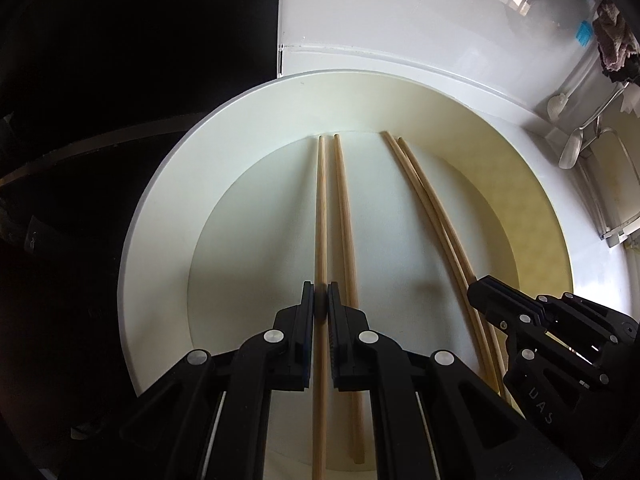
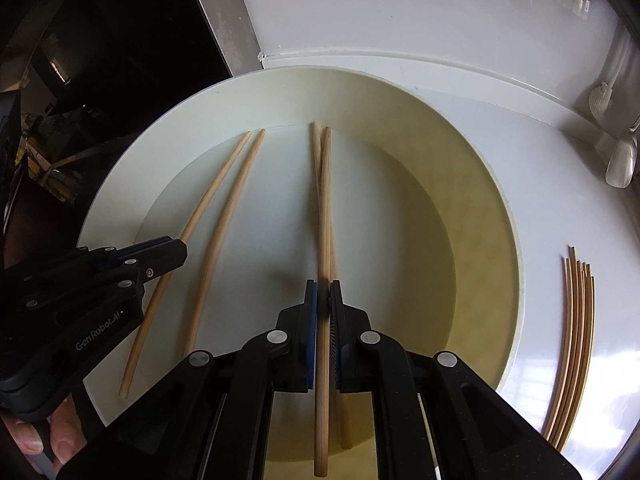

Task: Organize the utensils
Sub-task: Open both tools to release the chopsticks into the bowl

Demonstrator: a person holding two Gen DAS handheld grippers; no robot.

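A wide white plate (image 1: 160,184) (image 2: 120,184) on a white counter holds two pairs of wooden chopsticks. In the left wrist view my left gripper (image 1: 320,292) is shut on the leftmost chopstick (image 1: 321,200), and its partner (image 1: 342,208) lies just to the right, passing under one finger. My right gripper (image 1: 474,288) comes in from the right over the other pair (image 1: 424,208). In the right wrist view my right gripper (image 2: 323,290) is shut on one chopstick (image 2: 325,208) of the crossed middle pair. My left gripper (image 2: 182,250) sits over the left pair (image 2: 224,216).
A bundle of several thin chopsticks (image 2: 576,340) lies on the counter right of the plate. Spoons (image 2: 622,160) (image 1: 570,152) rest at the far right by a wire rack, with a cloth (image 1: 612,40) above. A dark drop borders the counter's left edge. A hand (image 2: 40,440) shows at the lower left.
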